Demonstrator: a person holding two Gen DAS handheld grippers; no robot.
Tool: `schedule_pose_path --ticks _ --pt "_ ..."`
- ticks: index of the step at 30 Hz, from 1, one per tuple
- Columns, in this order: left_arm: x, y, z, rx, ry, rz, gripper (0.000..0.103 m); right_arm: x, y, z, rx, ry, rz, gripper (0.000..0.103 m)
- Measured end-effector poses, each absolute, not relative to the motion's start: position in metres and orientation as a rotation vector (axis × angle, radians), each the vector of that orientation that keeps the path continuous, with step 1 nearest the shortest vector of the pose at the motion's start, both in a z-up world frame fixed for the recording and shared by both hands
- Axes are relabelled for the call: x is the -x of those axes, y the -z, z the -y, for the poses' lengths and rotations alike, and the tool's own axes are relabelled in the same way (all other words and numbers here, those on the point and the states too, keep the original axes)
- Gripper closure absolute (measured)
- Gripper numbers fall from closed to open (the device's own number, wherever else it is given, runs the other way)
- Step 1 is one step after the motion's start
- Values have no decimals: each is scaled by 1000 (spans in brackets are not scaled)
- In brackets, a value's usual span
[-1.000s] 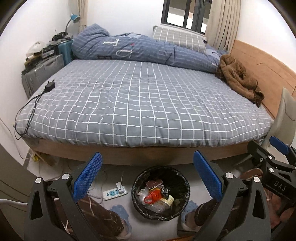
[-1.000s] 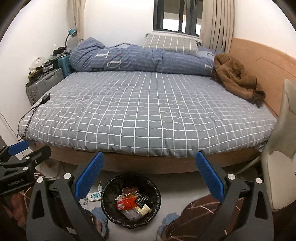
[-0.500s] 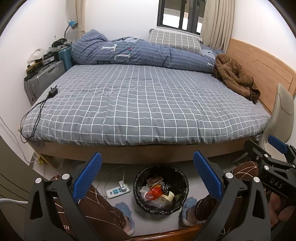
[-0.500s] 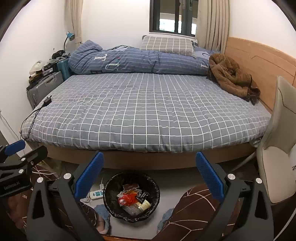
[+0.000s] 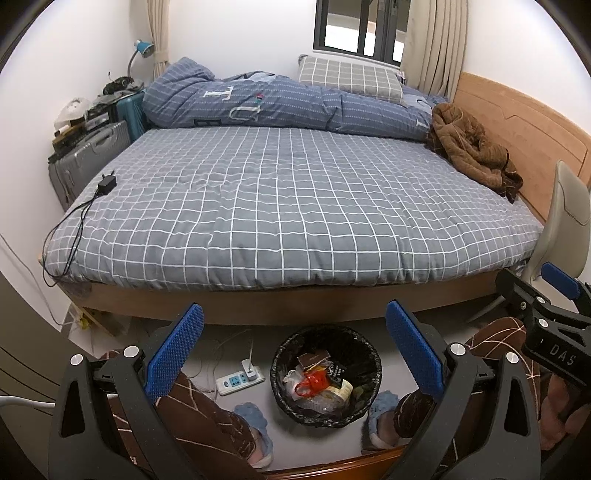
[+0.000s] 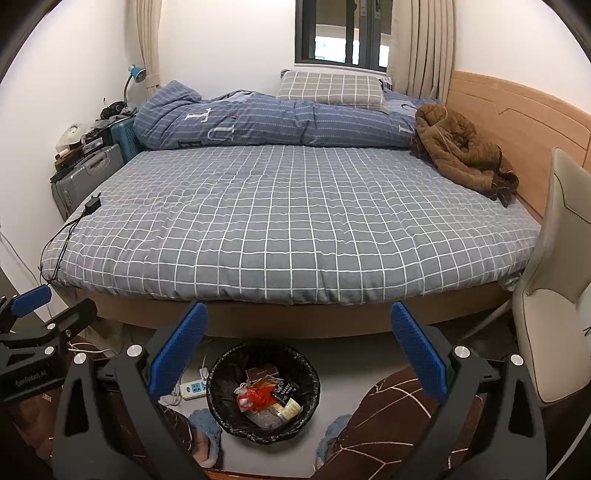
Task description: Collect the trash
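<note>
Left wrist: left gripper pulled back and higher than a second ago, fingers spread, empty; bin on the near floor between slippered feet, black-lined, holding red wrapper. Right wrist: right gripper likewise raised, gaping; bin smaller, half full.

Both views are evenly and brightly lit by soft indoor light from above; the window is dark. The white wall shows mild glare, and shadow gathers beneath the bed and inside the bin. Focus is sharp throughout, with no motion blur. Fisheye distortion bows the bed edge and headboard, and black vignetting fills the corners.
</note>
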State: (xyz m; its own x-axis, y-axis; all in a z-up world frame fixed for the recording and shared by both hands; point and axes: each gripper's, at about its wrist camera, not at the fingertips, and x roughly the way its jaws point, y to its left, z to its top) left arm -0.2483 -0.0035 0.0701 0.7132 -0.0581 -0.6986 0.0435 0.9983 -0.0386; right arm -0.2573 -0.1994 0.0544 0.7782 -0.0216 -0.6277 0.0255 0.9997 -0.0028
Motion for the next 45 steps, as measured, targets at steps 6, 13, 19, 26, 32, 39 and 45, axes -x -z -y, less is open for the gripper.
schedule_pose_path --ticks 6,13,19,26,32,39,45 --pt "245 -70 3 19 58 -779 6 254 -55 200 -4 23 -672 8" --pt "244 -68 3 17 59 -782 6 251 -54 197 0 19 -678 8" --pt "244 -66 6 14 60 -782 6 254 -51 193 10 14 -681 8" --pt "247 -66 8 11 46 -769 6 256 -49 191 6 16 -685 8" --pt "248 -68 9 -11 28 -759 6 256 -48 191 8 14 -684 8" --pt "248 -68 9 -28 6 -763 6 254 -45 189 10 12 -689 8" --pt "246 -66 11 -32 15 -766 6 254 -44 189 6 15 -690 8"
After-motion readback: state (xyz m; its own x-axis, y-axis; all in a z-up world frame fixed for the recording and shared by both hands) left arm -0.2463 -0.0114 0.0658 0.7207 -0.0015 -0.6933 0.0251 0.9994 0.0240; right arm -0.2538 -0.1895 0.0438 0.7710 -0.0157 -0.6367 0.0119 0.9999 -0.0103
